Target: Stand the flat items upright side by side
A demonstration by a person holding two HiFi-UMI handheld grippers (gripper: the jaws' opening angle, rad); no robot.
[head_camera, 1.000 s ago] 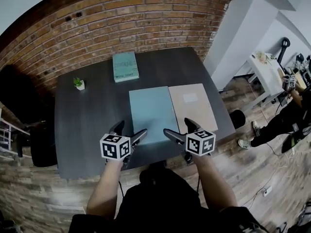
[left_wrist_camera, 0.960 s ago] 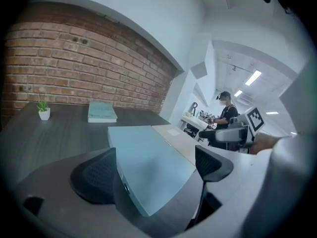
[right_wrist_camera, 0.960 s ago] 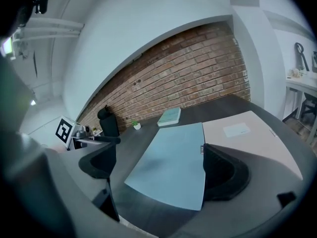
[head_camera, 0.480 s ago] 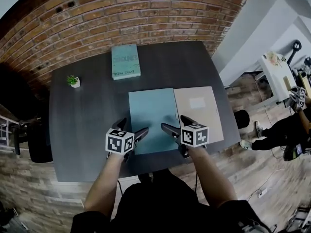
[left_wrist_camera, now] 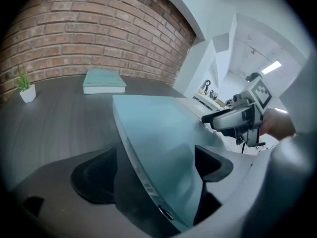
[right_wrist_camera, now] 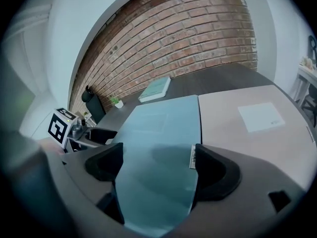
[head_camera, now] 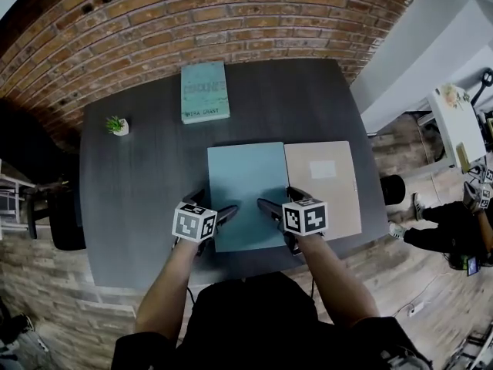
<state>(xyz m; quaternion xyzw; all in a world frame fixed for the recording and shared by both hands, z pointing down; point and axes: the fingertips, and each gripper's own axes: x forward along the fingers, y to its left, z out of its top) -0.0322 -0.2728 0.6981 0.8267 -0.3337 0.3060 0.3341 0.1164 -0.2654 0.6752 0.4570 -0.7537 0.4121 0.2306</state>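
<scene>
A large pale-teal flat item [head_camera: 245, 179] lies flat on the dark table [head_camera: 139, 199], with a beige flat item [head_camera: 323, 183] edge to edge on its right. A teal book [head_camera: 204, 91] lies flat at the back. My left gripper [head_camera: 213, 204] is open and straddles the teal item's [left_wrist_camera: 163, 133] near left edge, one jaw over the table, one over the cover. My right gripper [head_camera: 277, 199] is open astride the teal item's [right_wrist_camera: 158, 148] near right edge, beside the beige item [right_wrist_camera: 247, 128]; its jaws have just been closing, and the pads are not pressing.
A small potted plant [head_camera: 117, 125] stands at the table's back left. A brick wall [head_camera: 192, 14] runs behind the table. A black chair [head_camera: 54, 218] sits left of it. At the right are a white desk [head_camera: 454, 122] and a person [head_camera: 454, 233].
Both grippers have moved forward and down to the near edge of the teal item. The flat items and the book have not moved.
</scene>
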